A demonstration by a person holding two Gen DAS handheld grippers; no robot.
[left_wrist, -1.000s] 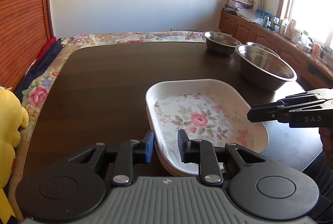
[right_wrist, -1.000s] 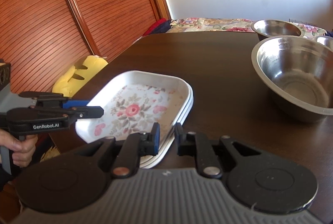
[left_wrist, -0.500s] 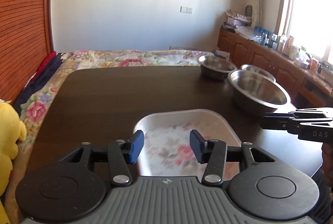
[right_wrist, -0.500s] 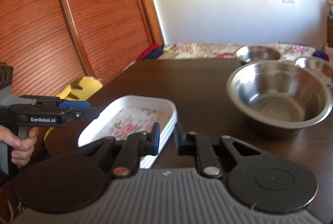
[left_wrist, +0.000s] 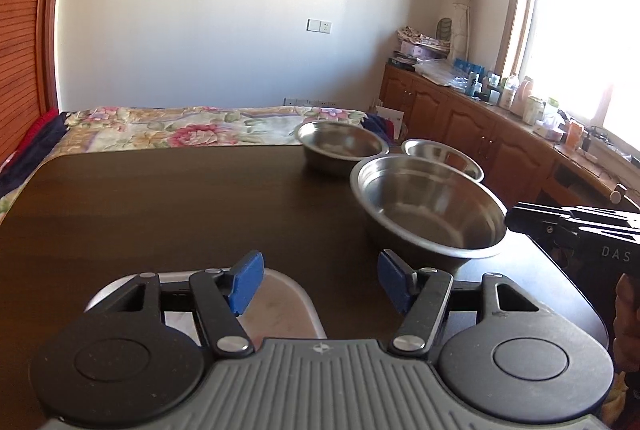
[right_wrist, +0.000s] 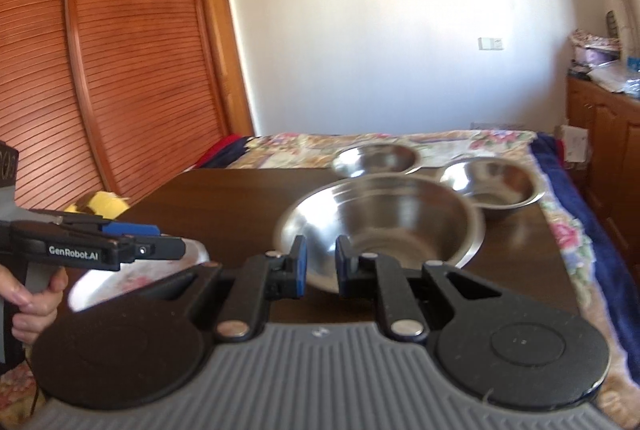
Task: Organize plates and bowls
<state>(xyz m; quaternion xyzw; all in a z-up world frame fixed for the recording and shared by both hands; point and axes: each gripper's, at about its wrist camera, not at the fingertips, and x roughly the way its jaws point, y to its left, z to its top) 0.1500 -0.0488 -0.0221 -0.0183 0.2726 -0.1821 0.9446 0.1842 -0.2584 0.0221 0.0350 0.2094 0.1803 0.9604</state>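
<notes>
Left gripper point(left_wrist: 318, 284) is spread, its jaws just opened, nothing between them; the floral plates point(left_wrist: 280, 306) lie under its left pad at the table's point(left_wrist: 160, 214) near edge. Right gripper point(right_wrist: 318, 266) is pinched closed and empty, aimed at the big bowl point(right_wrist: 380, 218) just beyond the plates. Closed fingers could bump its rim and skid it into the two smaller bowls point(right_wrist: 490, 184) right behind, near the table's far edge.

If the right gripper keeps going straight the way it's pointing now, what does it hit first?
Most likely the large steel bowl: the right gripper, shut and empty, points at its near rim. How far off it sits is hard to judge, but nothing else lies in that line.
</notes>
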